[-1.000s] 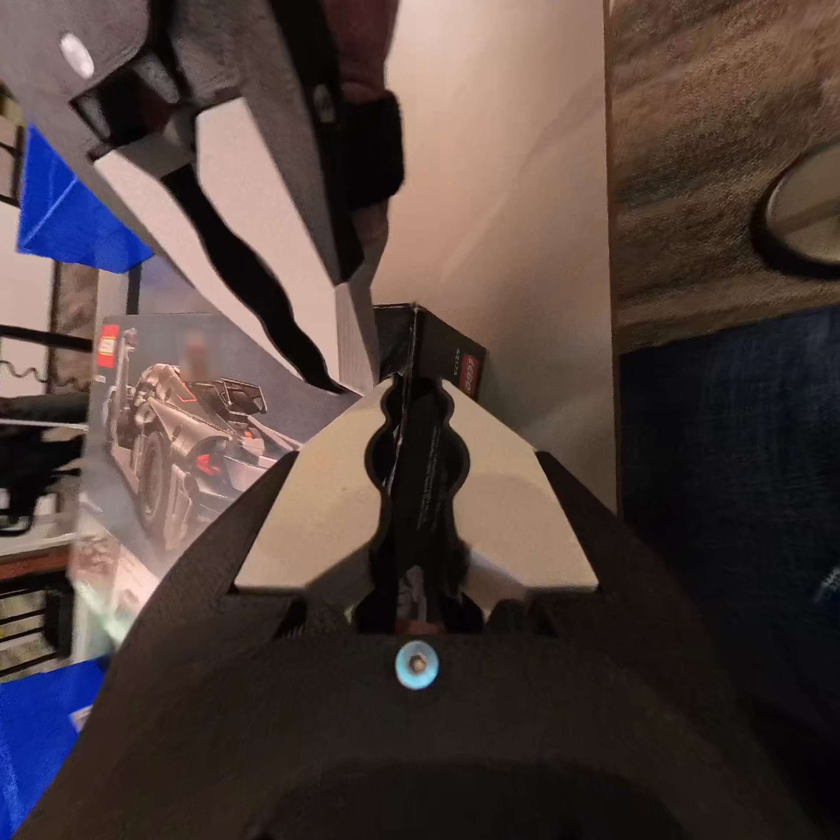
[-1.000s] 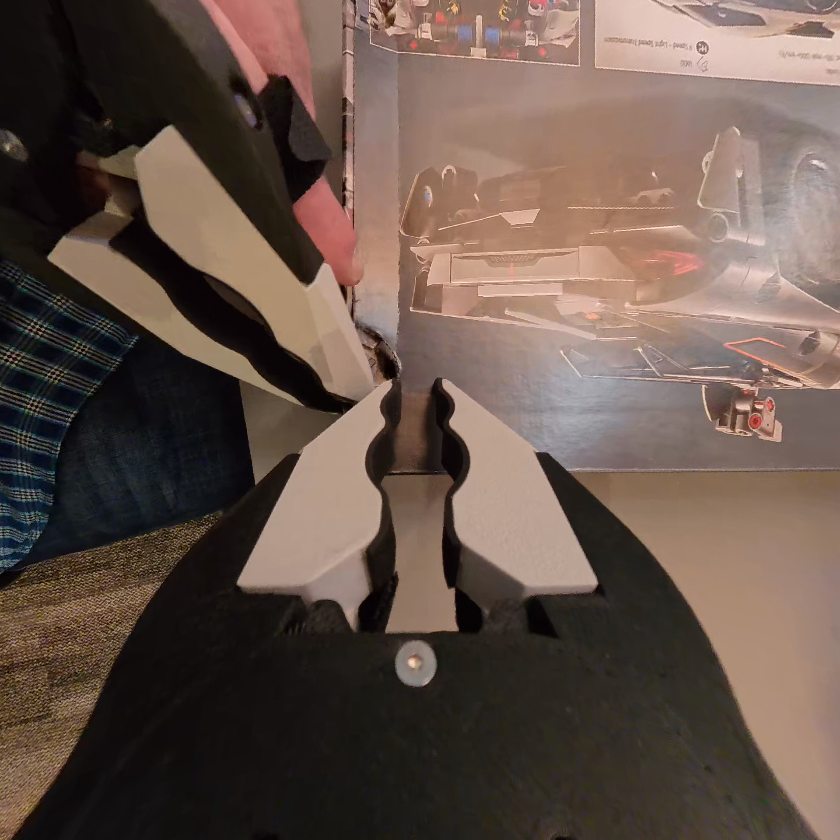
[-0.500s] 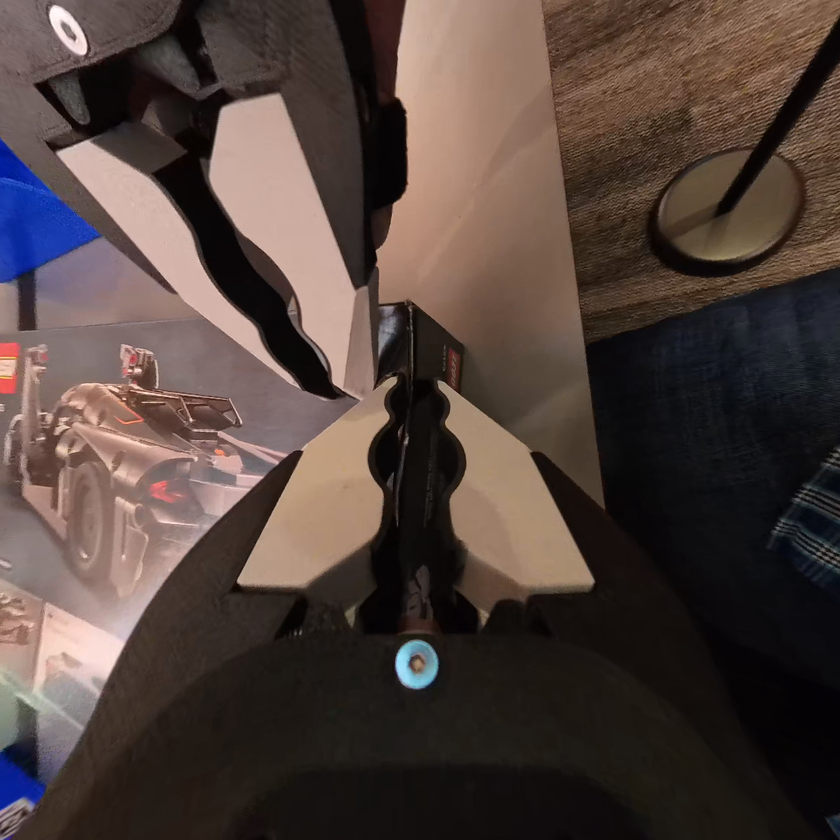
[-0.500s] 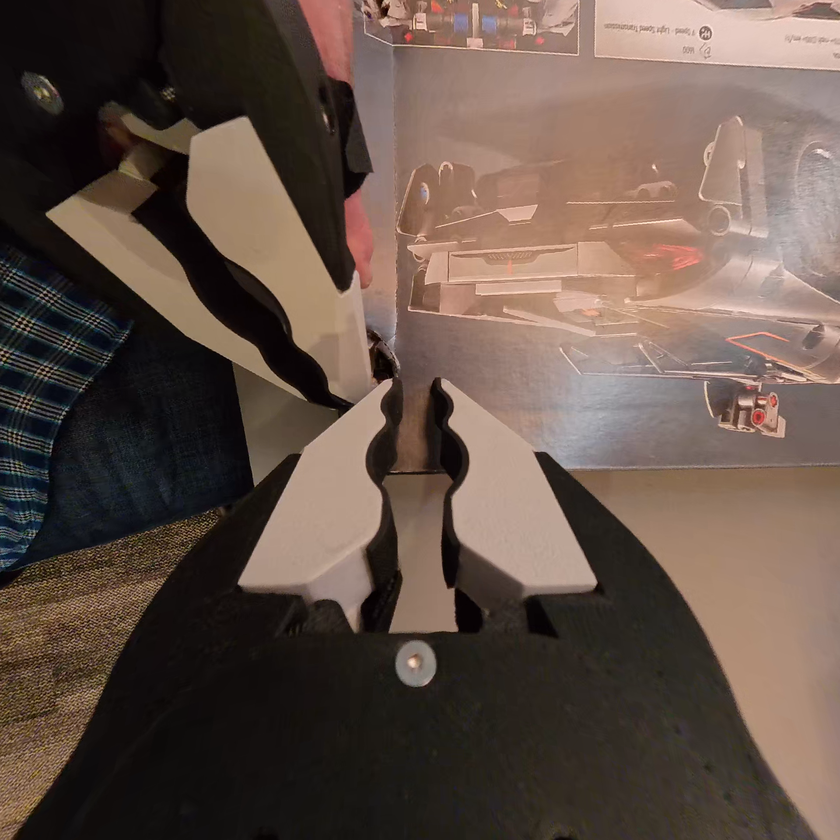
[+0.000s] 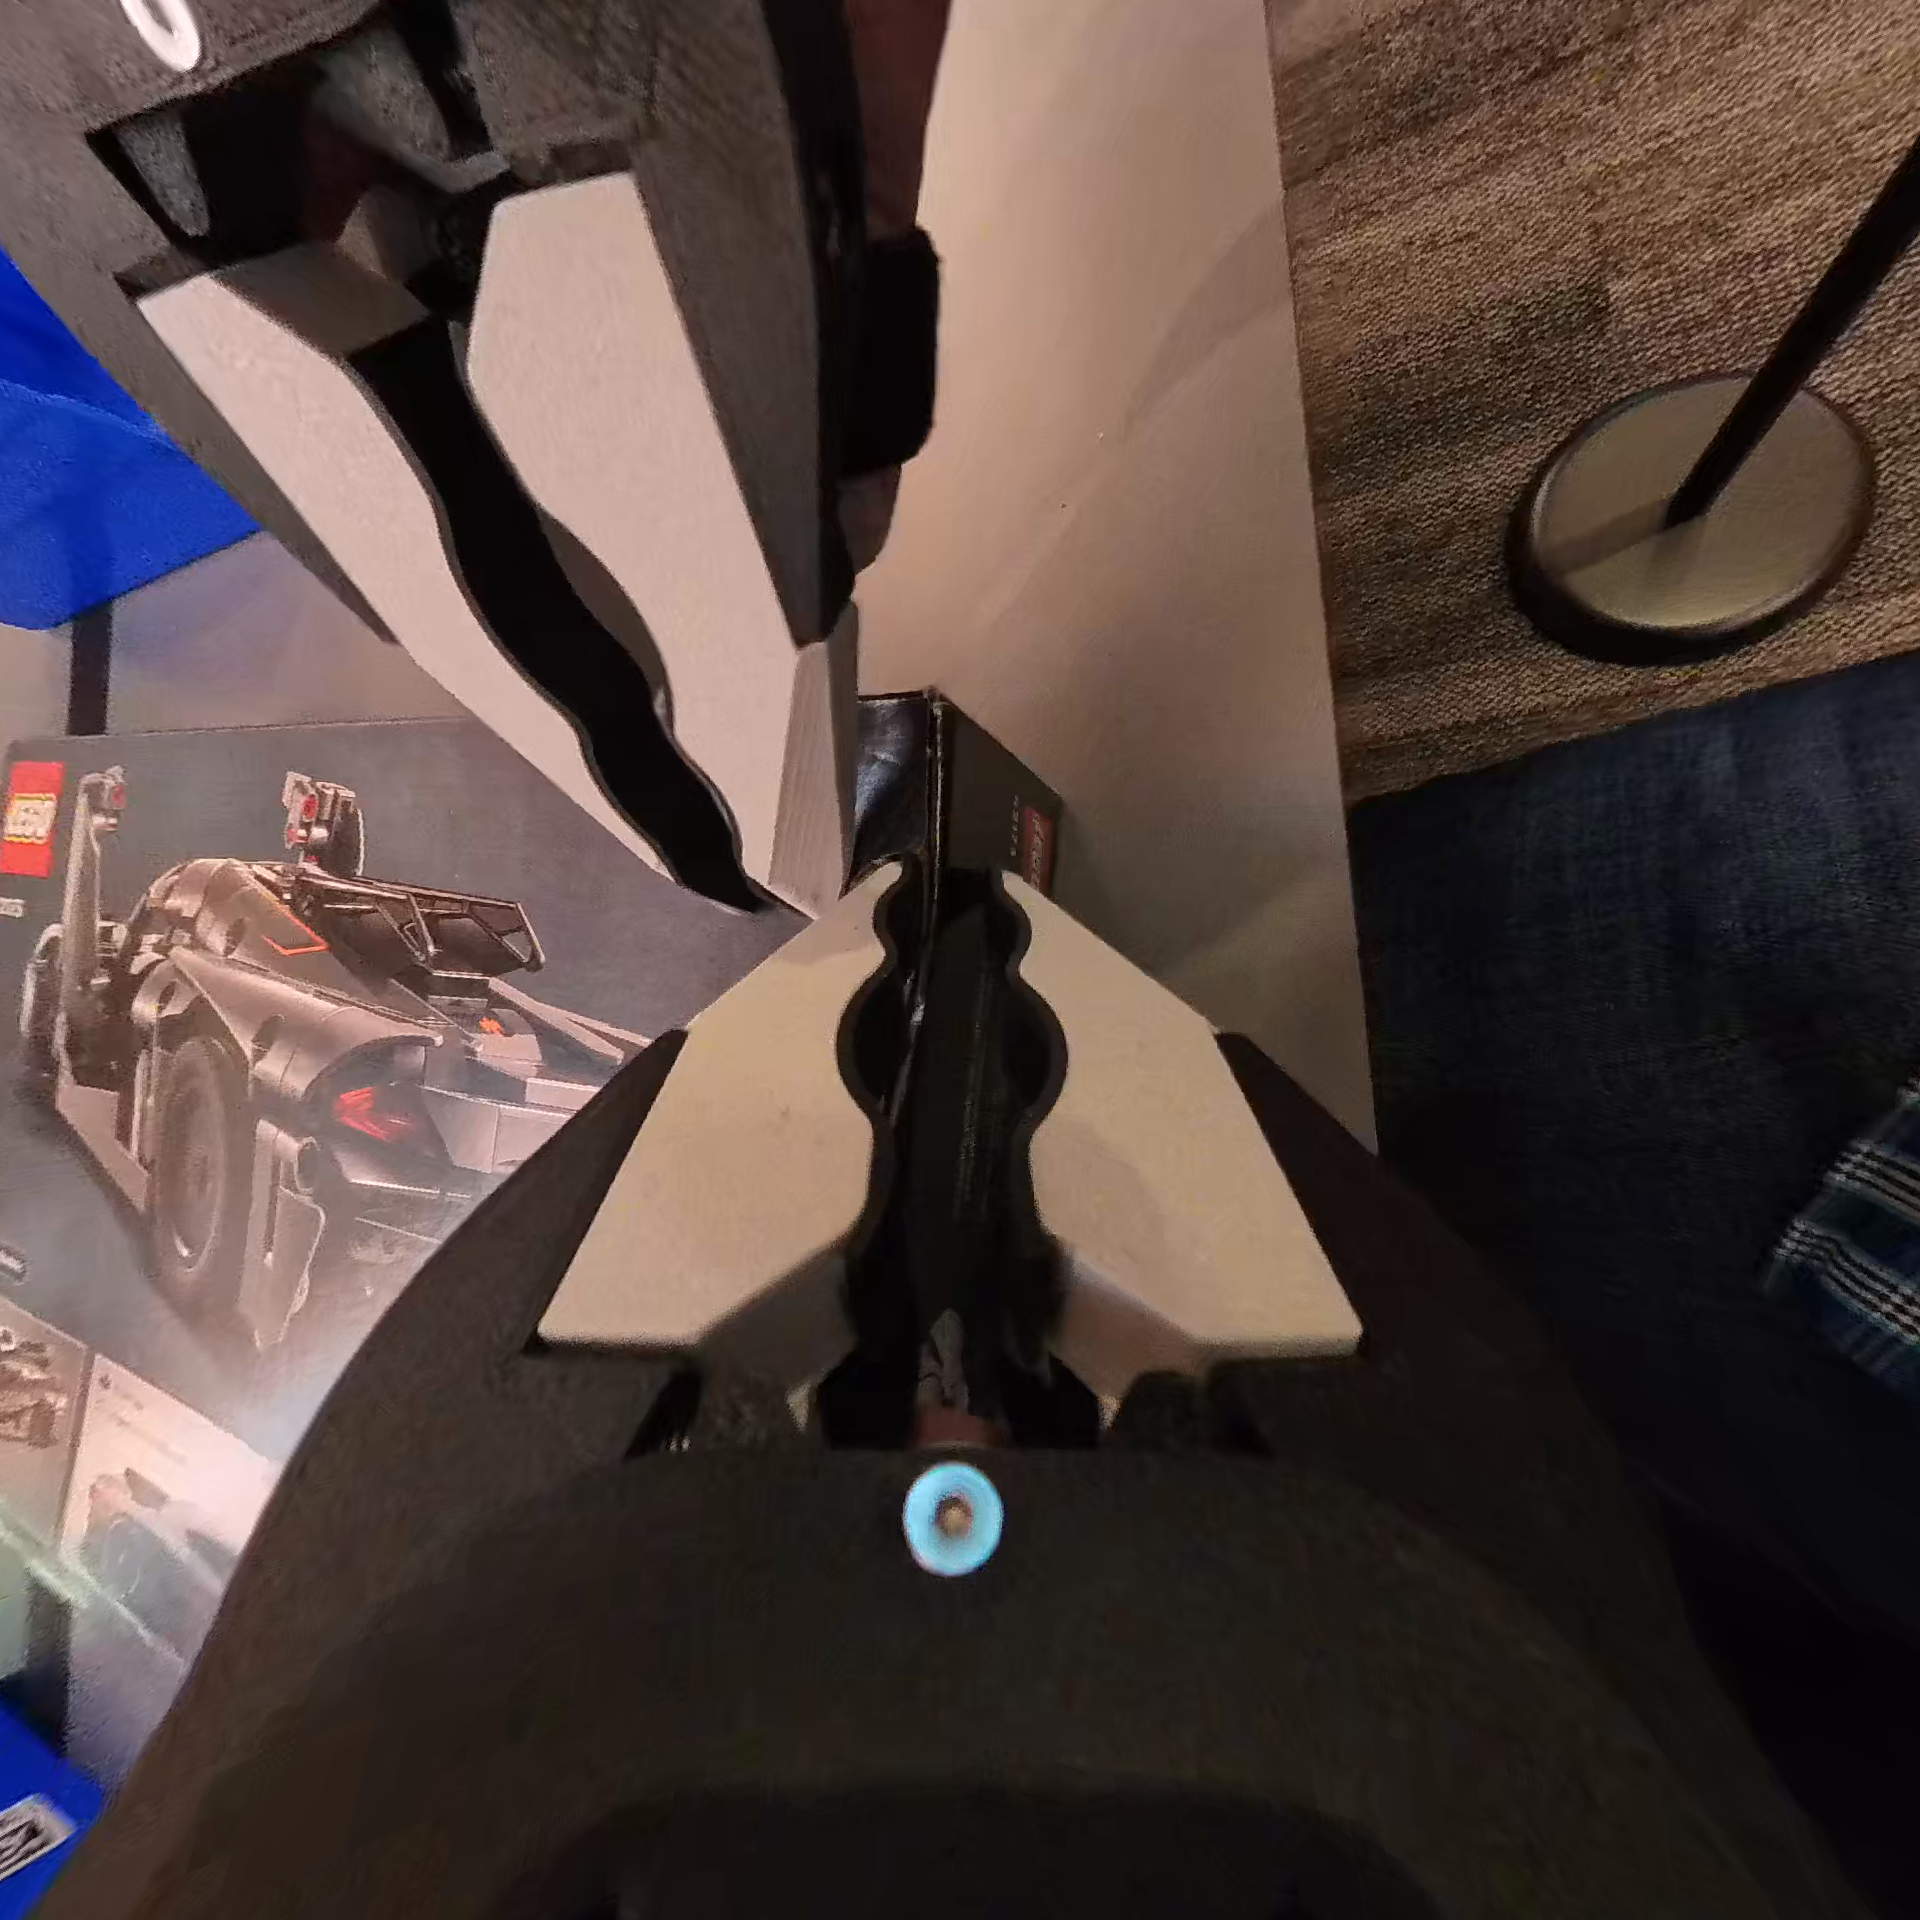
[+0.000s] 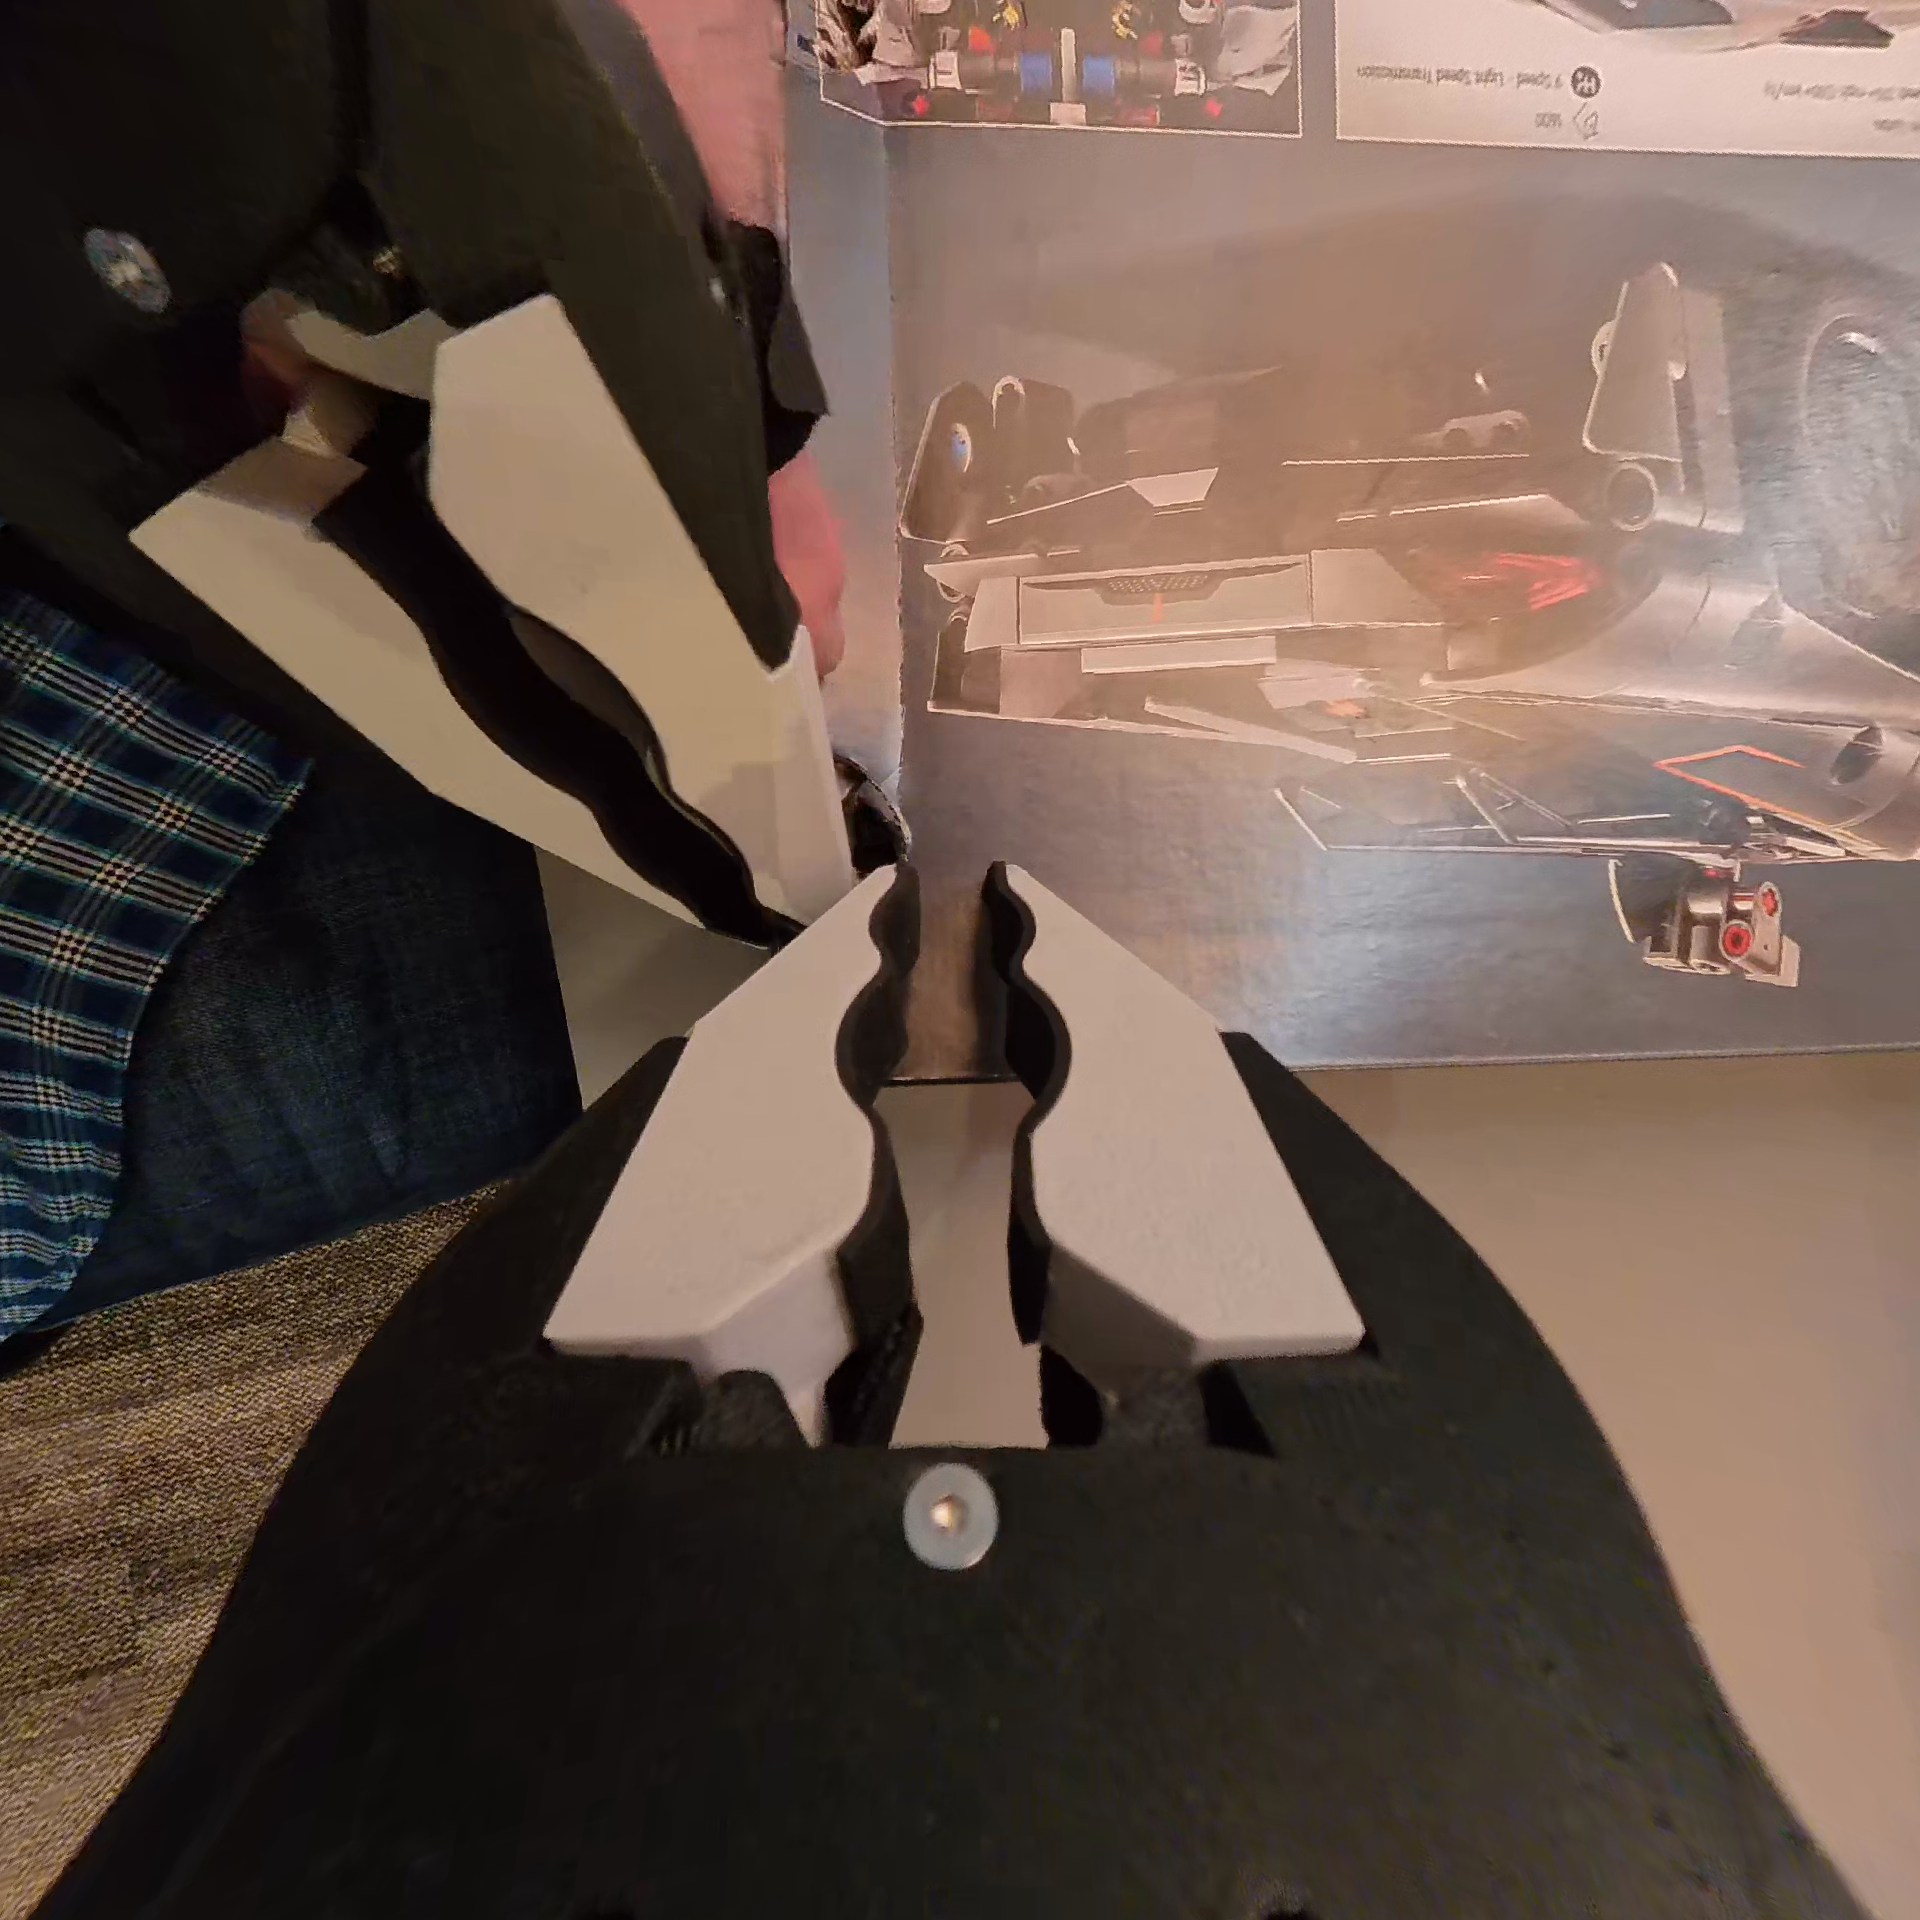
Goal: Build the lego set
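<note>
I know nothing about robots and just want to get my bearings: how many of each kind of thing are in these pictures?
Grippers: 2 (left gripper, right gripper)
Lego box: 1
Table: 1
Round-based stand on the carpet: 1
Total: 5

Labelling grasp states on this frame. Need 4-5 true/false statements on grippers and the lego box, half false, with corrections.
1. The left gripper is clamped on an edge of the lego box. True.
2. The right gripper is wide open, far from the box. False: its fingers are nearly closed, a narrow gap between them, tips at the box's lower corner.
3. The box is printed with a dark car. True.
4. The box lies flat on the carpet. False: it stands on edge on the pale table.
5. A round metal stand base sits on the carpet. True.
</note>
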### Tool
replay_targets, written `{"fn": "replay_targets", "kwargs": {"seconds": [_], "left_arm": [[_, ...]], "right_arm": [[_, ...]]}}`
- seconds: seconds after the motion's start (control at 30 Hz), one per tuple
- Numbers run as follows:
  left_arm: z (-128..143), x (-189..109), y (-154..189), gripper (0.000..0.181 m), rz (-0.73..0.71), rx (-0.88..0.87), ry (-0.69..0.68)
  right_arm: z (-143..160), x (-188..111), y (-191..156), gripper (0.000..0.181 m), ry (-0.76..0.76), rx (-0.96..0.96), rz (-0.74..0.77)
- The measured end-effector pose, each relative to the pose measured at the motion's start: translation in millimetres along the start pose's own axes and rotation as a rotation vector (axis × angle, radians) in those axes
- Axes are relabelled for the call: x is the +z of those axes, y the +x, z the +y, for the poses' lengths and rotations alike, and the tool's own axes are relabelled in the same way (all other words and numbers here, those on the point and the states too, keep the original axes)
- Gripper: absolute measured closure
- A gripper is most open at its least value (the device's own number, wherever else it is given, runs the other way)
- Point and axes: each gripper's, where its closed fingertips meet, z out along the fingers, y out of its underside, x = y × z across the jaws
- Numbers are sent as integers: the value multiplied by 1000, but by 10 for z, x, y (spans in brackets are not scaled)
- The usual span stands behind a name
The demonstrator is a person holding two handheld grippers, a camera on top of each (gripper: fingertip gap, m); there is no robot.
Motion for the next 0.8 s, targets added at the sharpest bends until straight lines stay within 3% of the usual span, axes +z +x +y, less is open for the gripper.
{"fn": "replay_targets", "kwargs": {"seconds": [0.03, 0.07, 0.1, 0.13, 0.2, 0.33, 0.43, 0.5, 0.63, 0.8], "left_arm": [[1, 1, -1, 172, -22, 9, -7], [-4, -3, 14, 172, -28, 18, -7], [-60, -20, 106, 172, 7, 19, 18], [-121, -30, 193, 172, 11, 35, 40], [-140, -35, 209, 172, -18, 37, 45], [-133, -44, 202, 171, -47, 31, 51], [-126, -51, 185, 169, -70, 48, 38], [-123, -67, 167, 167, -105, 60, 37], [-75, -109, 160, 165, -147, 61, 27], [17, -166, 207, 161, -159, 97, -27]], "right_arm": [[-1, -1, 20, 170, 3, 6, 12], [6, -13, 177, 181, 5, 16, 109], [69, -51, 433, 181, -16, -26, 237], [96, -69, 554, 181, -13, 35, 239], [92, -83, 519, 181, -37, 4, 213], [-13, -114, 357, 181, 51, 47, 113], [-66, -147, 94, 151, 34, 36, 44], [-39, -157, 7, 148, 20, 5, 53], [48, -174, -51, 120, 3, 28, 83], [22, -129, -115, 123, -1, 32, 144]]}}
